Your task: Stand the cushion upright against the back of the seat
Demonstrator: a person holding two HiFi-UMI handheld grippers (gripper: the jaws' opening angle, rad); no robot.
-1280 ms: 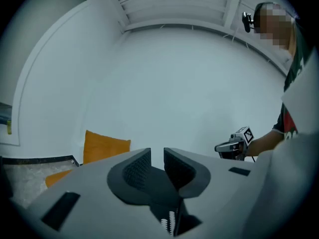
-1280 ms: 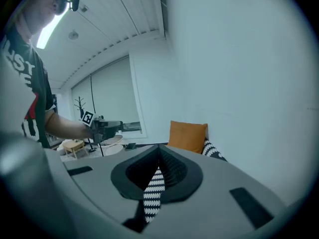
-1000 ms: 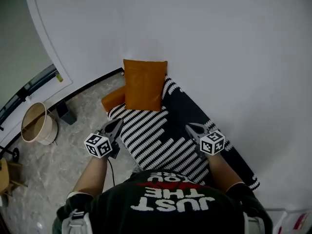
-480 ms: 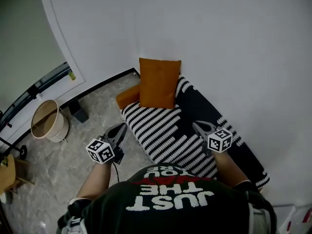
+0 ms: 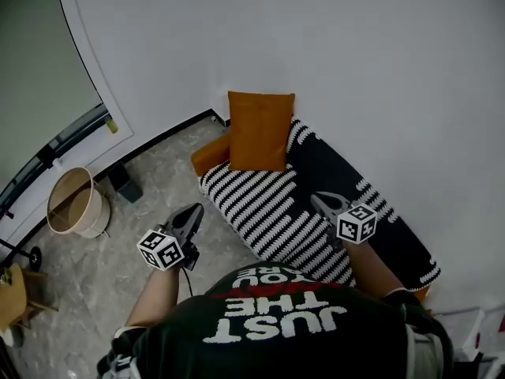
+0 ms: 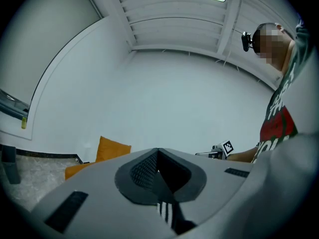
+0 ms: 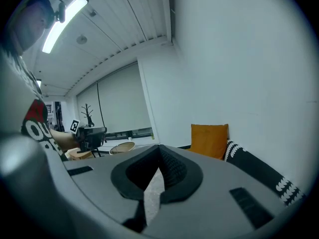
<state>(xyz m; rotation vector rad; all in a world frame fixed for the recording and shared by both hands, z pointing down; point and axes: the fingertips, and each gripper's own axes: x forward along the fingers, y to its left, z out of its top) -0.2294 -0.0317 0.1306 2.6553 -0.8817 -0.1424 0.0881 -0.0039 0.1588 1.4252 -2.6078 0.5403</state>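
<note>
The striped seat (image 5: 268, 212) runs along the wall, and the orange cushion (image 5: 259, 131) stands upright at its far end, so I judge the job done. My left claw (image 5: 193, 210) and right claw (image 5: 316, 199) are pressed together, empty, well apart from it.

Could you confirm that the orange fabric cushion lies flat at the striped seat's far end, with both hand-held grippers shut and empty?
The right gripper view shows the orange fabric cushion standing upright, not flat. The rest holds: far end of the black-and-white striped seat, left hand-held gripper and right hand-held gripper shut and empty.
</note>
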